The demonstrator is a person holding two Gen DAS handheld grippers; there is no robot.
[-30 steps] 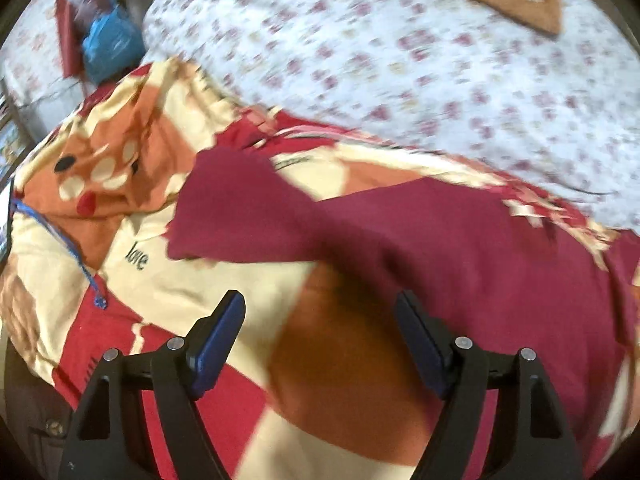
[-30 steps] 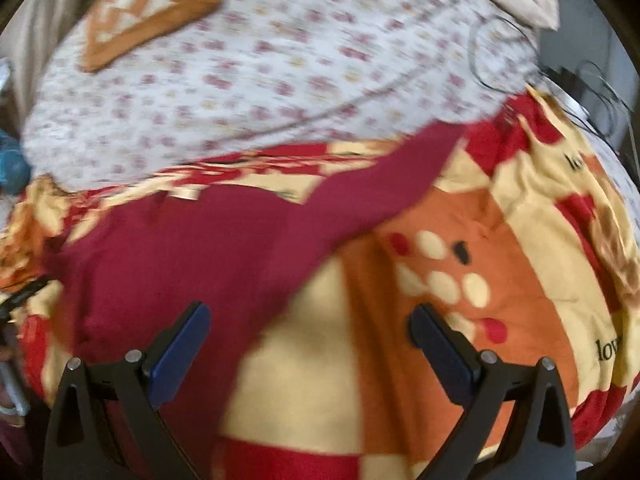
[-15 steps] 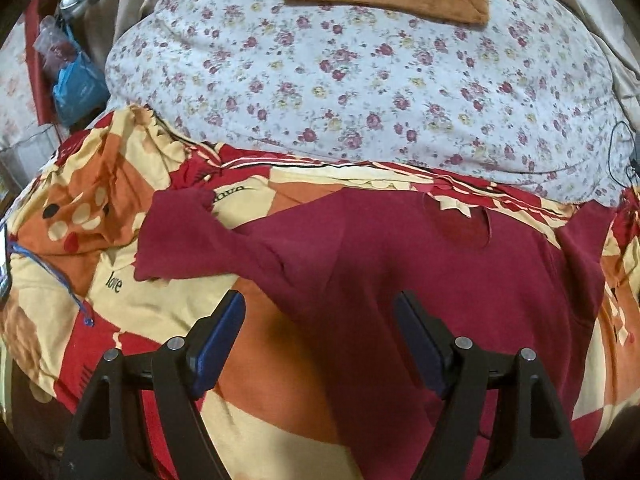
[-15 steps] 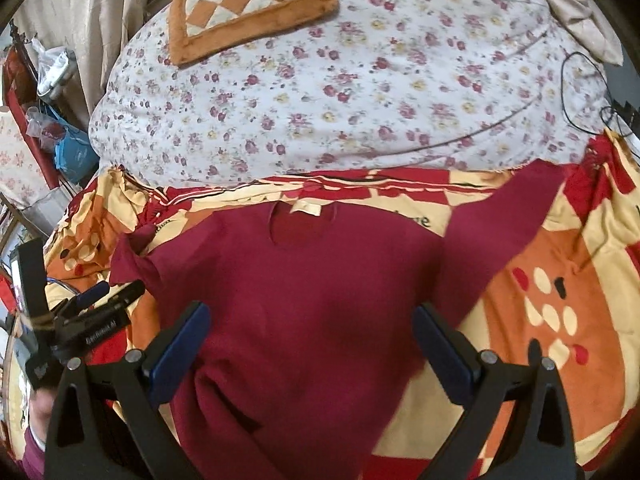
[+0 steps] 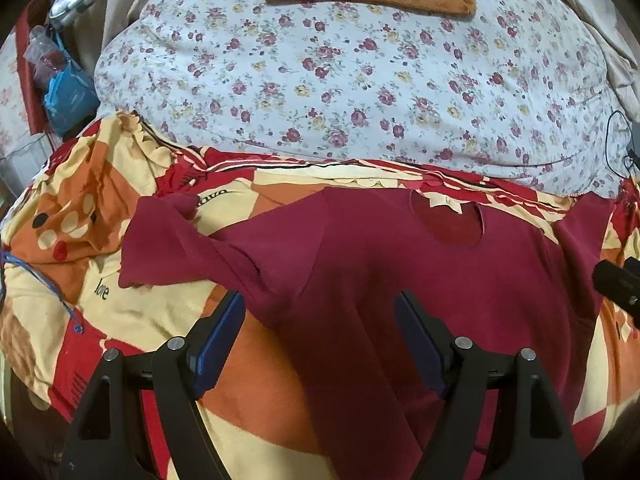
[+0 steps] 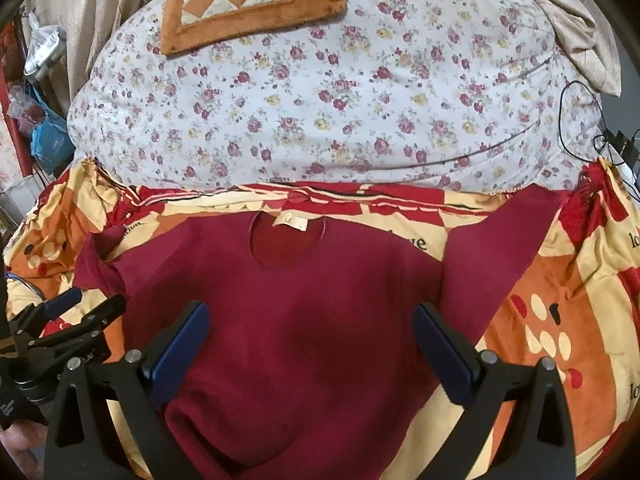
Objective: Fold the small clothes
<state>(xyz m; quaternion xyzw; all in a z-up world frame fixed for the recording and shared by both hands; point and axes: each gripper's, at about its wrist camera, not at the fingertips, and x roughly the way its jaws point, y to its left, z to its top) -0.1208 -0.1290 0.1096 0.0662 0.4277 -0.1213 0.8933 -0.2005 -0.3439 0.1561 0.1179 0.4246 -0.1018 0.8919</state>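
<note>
A dark red long-sleeved top (image 6: 320,320) (image 5: 400,280) lies spread on a red, orange and cream patterned blanket (image 6: 560,300) (image 5: 100,320), neck hole away from me. Its left sleeve (image 5: 168,248) is crumpled and bent; its right sleeve (image 6: 500,252) stretches out straight toward the far right. My left gripper (image 5: 320,320) hovers open over the top's left side, nothing between its blue pads. My right gripper (image 6: 312,336) stands open above the chest, also holding nothing. The left gripper (image 6: 80,308) shows at the left edge of the right wrist view.
A large floral quilt (image 6: 320,100) bulges behind the blanket, with an orange checked cushion (image 6: 256,0) on top. Blue bags (image 5: 68,92) and clutter sit at the far left. Black cables (image 6: 580,128) run at the far right. A blue cord (image 5: 40,280) lies on the blanket's left.
Both grippers have pulled back and swung toward the middle of the top, so the whole garment and neck hole now show. Both stay open. The top has not visibly shifted.
</note>
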